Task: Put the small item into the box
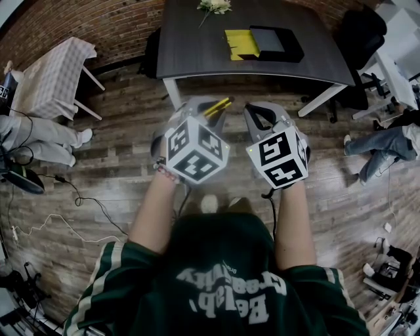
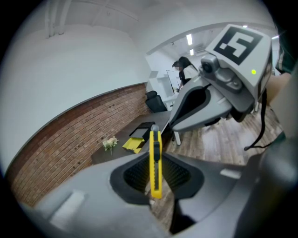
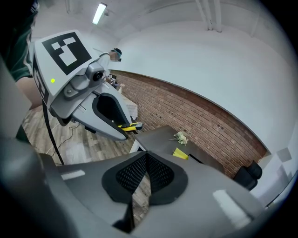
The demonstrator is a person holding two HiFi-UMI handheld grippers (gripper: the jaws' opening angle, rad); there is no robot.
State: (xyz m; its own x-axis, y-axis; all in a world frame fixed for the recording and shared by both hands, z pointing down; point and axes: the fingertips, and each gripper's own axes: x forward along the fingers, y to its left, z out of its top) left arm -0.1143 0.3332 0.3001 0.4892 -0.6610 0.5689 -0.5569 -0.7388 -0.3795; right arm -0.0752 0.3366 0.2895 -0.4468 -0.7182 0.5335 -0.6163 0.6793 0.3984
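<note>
Jaws of the left gripper (image 2: 155,155) are clamped on a yellow plastic utility knife (image 2: 155,174); those of the right gripper (image 3: 146,160) are shut, empty. The black rectangular box (image 1: 275,43) is set far ahead, slightly right.

Dark table (image 1: 197,39) with flowers (image 1: 214,6), yellow sheet (image 1: 240,43), black box (image 1: 275,43)

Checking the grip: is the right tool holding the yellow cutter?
No, the left tool clamps the yellow cutter; the right tool is empty.
</note>
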